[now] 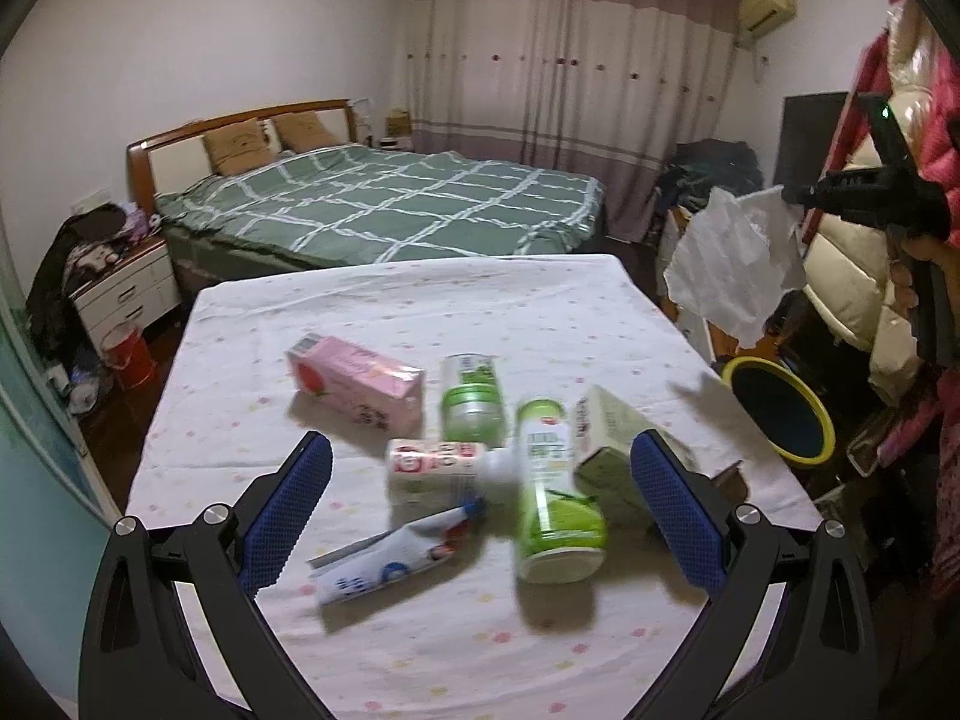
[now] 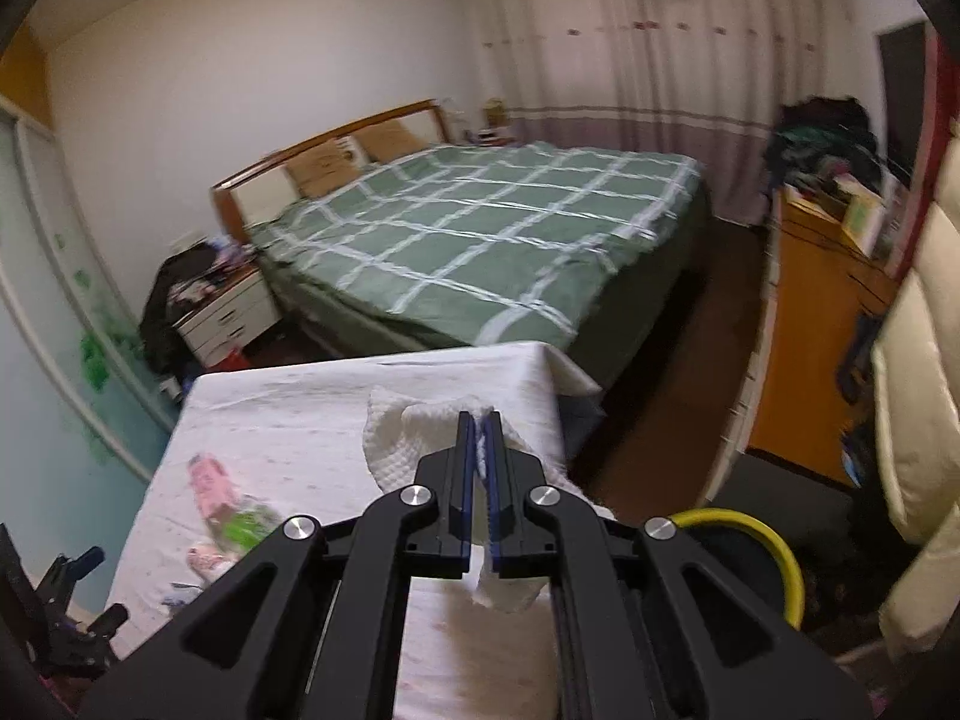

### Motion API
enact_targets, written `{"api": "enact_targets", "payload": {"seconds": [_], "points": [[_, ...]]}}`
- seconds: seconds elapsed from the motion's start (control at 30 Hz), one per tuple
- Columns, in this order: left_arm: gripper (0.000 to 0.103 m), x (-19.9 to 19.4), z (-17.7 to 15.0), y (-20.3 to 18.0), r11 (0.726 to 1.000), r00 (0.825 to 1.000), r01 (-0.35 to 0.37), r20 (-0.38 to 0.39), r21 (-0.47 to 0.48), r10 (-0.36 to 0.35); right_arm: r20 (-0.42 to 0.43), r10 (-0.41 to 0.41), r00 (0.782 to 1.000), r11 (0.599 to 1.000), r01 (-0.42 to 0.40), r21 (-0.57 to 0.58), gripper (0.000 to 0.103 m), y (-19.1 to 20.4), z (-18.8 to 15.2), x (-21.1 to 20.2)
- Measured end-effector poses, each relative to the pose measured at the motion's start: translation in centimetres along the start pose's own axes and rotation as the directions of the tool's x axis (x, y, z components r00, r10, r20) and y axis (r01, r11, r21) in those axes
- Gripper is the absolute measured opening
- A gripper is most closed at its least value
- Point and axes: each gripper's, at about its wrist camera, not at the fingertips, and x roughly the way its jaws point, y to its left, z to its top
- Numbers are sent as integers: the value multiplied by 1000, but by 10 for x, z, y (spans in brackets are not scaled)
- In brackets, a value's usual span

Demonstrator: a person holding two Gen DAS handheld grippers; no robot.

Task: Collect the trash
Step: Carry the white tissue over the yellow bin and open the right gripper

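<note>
The right gripper (image 2: 478,420) has its jaws pressed together on a crumpled white paper towel (image 2: 402,432), which hangs from between the blue pads and spills out to the left and below them. In the left wrist view the same towel (image 1: 735,264) is held in the air off the right edge of the table (image 1: 420,306), above and slightly behind a bin with a yellow rim (image 1: 780,414) that stands on the floor beside the table. The left gripper (image 1: 480,462) is spread wide with nothing between its pads, poised over the cluster of refuse on the spotted white tablecloth. That cluster comprises a pink carton (image 1: 354,387) lying on its side, a small green-and-white cup (image 1: 472,399) behind the centre, a white bottle with red print (image 1: 444,471) lying across the middle, a tall green bottle (image 1: 555,498) lying on its side and touching the white bottle's end, a pale green box (image 1: 606,444) just to the right of it, and a flattened blue-and-white wrapper (image 1: 390,558) nearest the camera. Several items are blurred and their labels cannot be read. A bed with a green checked cover (image 1: 384,204) stands beyond the table, with a white nightstand (image 1: 126,291) at its left.
</note>
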Motion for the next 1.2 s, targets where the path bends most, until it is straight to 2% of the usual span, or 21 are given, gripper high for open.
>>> {"api": "enact_targets", "payload": {"seconds": [0.17, 0.3, 0.57, 0.6, 0.63, 0.67, 0.73, 0.97, 1.1, 1.2], "points": [[98, 2, 3, -28, 997, 998, 57, -2, 53, -57, -11, -88, 996, 993, 89, 83, 4, -60, -19, -5], [98, 4, 4, -48, 992, 995, 95, -10, 86, -95, -55, -152, 987, 976, 158, 149, 4, -108, -41, 5], [98, 10, 3, -70, 987, 994, 107, -37, 119, -103, -158, -186, 970, 948, 220, 231, 4, -165, -85, 42], [98, 10, 3, -72, 987, 994, 106, -39, 122, -102, -172, -187, 967, 945, 225, 236, 5, -170, -90, 47], [98, 11, 4, -73, 987, 994, 105, -41, 125, -101, -184, -191, 964, 942, 232, 241, 11, -174, -95, 51], [98, 11, 4, -73, 986, 994, 103, -42, 127, -99, -187, -197, 962, 938, 241, 248, 20, -178, -99, 53], [98, 12, 5, -72, 986, 995, 99, -44, 130, -94, -184, -204, 961, 937, 246, 247, 28, -175, -104, 52], [98, 8, 0, -71, 984, 996, 86, -45, 156, -80, -157, -223, 962, 942, 254, 221, 29, -163, -115, 44], [98, 11, -16, -70, 976, 995, 78, -69, 202, -66, -138, -199, 970, 950, 225, 217, 29, -154, -123, 38], [96, 21, -27, -63, 977, 994, 73, -100, 200, -54, -140, -176, 974, 955, 204, 216, 29, -149, -127, 38]]}}
